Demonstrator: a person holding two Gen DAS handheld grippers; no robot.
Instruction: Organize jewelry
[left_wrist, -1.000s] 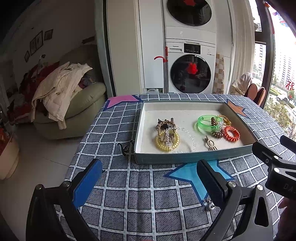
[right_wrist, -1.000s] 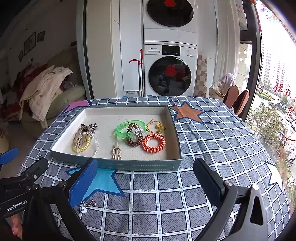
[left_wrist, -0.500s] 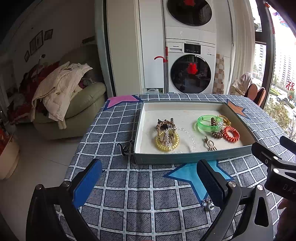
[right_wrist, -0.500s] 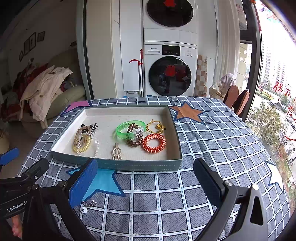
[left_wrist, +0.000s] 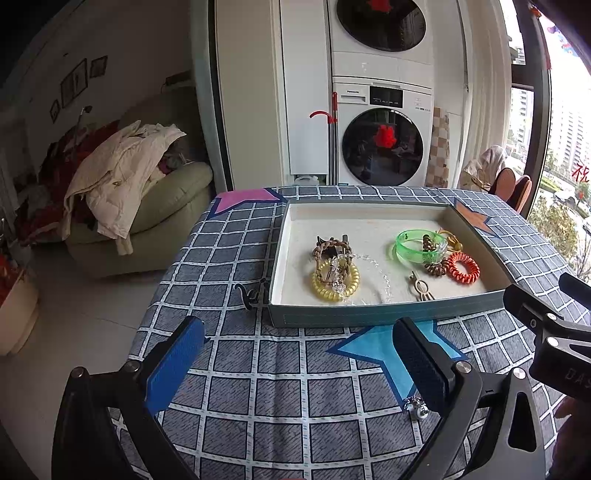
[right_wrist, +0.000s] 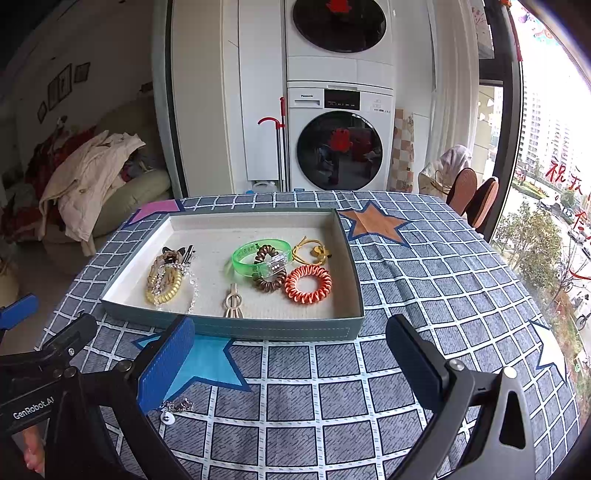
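Both the left hand-held gripper (left_wrist: 295, 369) and right hand-held gripper (right_wrist: 291, 363) hang spread wide, empty. A small silver charm chain (right_wrist: 175, 408) lies at the right one's 8 o'clock on the checked-cloth surface (right_wrist: 424, 277); the shallow teal tray (right_wrist: 258, 328) of hair ties sits at 12.

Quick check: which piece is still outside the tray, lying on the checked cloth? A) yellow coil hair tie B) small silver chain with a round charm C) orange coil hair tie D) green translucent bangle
B: the small silver chain with a round charm lies on the checked tablecloth near the right gripper; the shallow grey-green tray holds the others.
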